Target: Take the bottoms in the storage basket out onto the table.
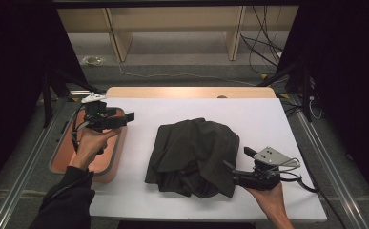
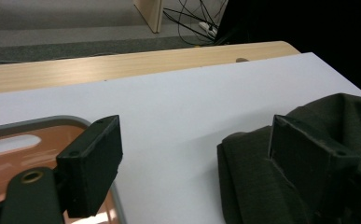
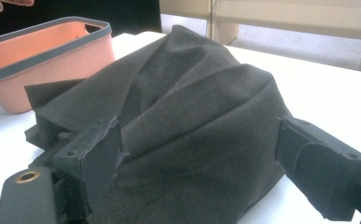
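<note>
A dark olive cloth (image 1: 194,152) lies crumpled in the middle of the white table top (image 1: 263,119). My left gripper (image 1: 128,116) is held above the orange basket (image 1: 118,151) at the table's left, pointing right toward the cloth. Its jaws are open with nothing between them (image 2: 192,140), and the cloth (image 2: 248,186) lies ahead to the right. My right gripper (image 1: 230,168) sits low at the cloth's near right edge, pointing left. It is open wide (image 3: 201,140), and the cloth's bulk (image 3: 192,84) bulges between the two jaws.
The orange basket (image 3: 52,51) has a grey rim (image 2: 38,120) and looks empty inside. A wooden strip (image 1: 191,92) runs along the table's far edge. Beyond it are shelf legs and cables on the floor. Metal rails flank the table on both sides.
</note>
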The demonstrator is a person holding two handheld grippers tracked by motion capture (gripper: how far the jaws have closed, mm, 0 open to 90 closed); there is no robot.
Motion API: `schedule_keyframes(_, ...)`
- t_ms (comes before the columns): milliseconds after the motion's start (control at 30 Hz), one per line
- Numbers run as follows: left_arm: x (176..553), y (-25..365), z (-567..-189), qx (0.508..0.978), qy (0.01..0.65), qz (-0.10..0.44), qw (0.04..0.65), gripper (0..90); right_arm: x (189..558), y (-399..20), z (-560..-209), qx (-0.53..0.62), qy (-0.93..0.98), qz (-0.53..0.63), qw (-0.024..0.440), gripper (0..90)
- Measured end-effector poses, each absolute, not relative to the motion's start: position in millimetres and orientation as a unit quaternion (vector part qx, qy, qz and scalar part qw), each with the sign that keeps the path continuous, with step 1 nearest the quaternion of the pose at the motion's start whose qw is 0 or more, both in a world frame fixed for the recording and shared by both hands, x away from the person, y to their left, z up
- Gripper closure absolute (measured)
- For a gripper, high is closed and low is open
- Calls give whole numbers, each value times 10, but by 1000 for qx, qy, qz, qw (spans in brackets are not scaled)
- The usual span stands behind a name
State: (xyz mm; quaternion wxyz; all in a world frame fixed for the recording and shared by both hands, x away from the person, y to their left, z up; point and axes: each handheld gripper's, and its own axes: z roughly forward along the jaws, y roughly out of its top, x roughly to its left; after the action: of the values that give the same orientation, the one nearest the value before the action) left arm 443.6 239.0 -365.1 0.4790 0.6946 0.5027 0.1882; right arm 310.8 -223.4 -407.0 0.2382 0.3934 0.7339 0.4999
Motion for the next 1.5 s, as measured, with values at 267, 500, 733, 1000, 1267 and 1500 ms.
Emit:
schedule_keyframes(267,4453,2673,-3641,676,528,207,471,172,3110,-2230,-4074,394,734,499,238,159)
schedule_keyframes(500,4460,2916,-3667,662,552,227,453,170,3112,-2230,-4074,394,734,499,237,159)
schedule_keyframes(733,4463,3142,-3693,651,571,235,442,169,3117,-2225,-4080,393,734,500,237,159)
schedule_keyframes(1000,4460,3376,-3753,646,593,248,411,169,3114,-2227,-4085,392,735,501,235,159)
schedule_keyframes(1267,4474,3544,-3815,646,611,247,385,169,3123,-2242,-4091,394,734,501,233,159)
schedule_keyframes(1500,4487,3654,-3873,645,624,227,377,169,3115,-2242,-4092,396,734,499,234,159)
